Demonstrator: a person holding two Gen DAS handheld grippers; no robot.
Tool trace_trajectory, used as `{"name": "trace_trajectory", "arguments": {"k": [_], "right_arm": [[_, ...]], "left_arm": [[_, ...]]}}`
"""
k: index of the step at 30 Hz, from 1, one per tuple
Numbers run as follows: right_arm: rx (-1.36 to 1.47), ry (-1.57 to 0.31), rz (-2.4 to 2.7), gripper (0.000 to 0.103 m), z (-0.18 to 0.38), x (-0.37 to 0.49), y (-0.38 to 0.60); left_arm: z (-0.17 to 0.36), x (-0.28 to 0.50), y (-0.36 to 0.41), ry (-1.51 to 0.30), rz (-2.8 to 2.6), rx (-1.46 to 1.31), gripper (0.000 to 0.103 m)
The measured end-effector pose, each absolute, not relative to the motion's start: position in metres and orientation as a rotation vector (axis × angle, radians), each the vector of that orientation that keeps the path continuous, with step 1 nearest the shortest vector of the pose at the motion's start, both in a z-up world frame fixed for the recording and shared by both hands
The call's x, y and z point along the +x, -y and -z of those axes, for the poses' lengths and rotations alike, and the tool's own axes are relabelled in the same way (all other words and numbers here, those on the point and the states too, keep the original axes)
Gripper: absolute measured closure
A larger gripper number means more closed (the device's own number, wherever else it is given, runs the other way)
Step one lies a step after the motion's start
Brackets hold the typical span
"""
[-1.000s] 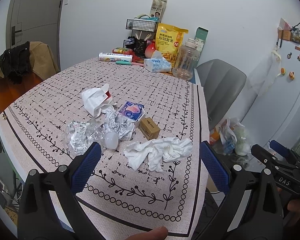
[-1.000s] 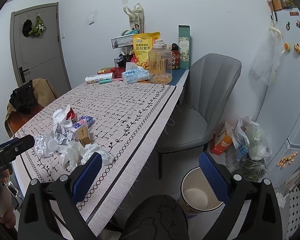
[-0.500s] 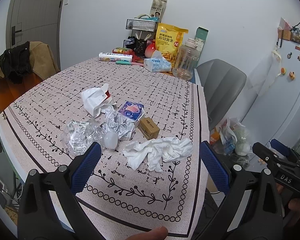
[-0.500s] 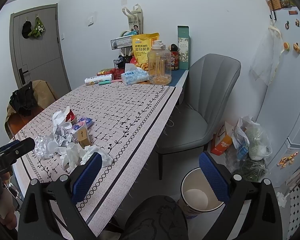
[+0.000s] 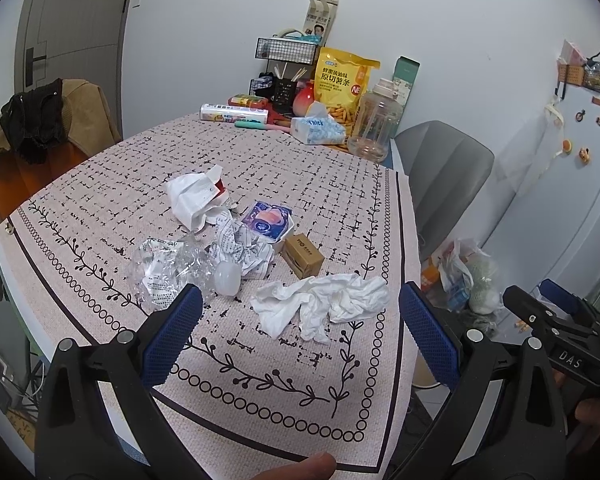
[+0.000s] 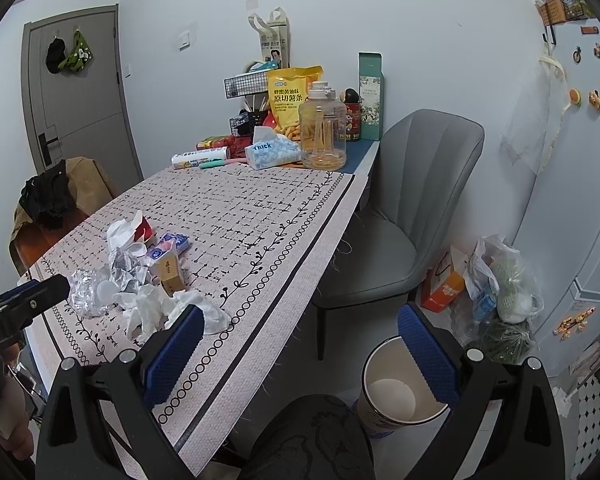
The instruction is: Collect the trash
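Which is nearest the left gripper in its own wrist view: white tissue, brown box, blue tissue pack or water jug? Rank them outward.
From the left gripper:
1. White tissue, just ahead between the jaws.
2. Brown box, behind the tissue.
3. Blue tissue pack, far end.
4. Water jug, far end, right; close to the pack, hard to separate.

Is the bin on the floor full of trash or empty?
Empty, as far as it shows. In the right wrist view the bin stands open-topped, its pale bottom bare; the near part is hidden behind the tool.

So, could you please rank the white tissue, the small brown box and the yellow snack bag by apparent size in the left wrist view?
1. white tissue
2. yellow snack bag, though farther away, so probably truly largest
3. small brown box
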State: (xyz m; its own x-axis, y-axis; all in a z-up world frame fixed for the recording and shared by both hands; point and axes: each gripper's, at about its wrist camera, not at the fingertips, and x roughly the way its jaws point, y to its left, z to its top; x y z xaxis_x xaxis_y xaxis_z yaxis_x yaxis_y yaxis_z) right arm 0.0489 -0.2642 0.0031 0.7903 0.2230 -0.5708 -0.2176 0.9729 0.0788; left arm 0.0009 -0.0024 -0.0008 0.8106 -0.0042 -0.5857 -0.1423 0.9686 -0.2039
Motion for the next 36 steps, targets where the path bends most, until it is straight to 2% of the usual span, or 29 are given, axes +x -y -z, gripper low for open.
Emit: {"name": "trace_trajectory", "arguments": {"k": [16, 30, 36], "right_arm": [[0.002, -0.629, -0.281, 0.008, 0.003, 0.056, 0.252], [-0.076, -0.696, -0.438, 0.008, 0.026, 0.079, 0.189], [-0.086, -0.768, -0.489, 0.013, 0.048, 0.101, 0.162]], "left_arm": [[0.01, 0.005, -0.004, -0.633, -0.065, -0.254, 0.006], [0.037, 0.016, -0.052, -0.664, -0.11, -0.316, 0.006], [0.051, 0.025, -0.074, -0.69, -0.154, -0.349, 0.008]]}}
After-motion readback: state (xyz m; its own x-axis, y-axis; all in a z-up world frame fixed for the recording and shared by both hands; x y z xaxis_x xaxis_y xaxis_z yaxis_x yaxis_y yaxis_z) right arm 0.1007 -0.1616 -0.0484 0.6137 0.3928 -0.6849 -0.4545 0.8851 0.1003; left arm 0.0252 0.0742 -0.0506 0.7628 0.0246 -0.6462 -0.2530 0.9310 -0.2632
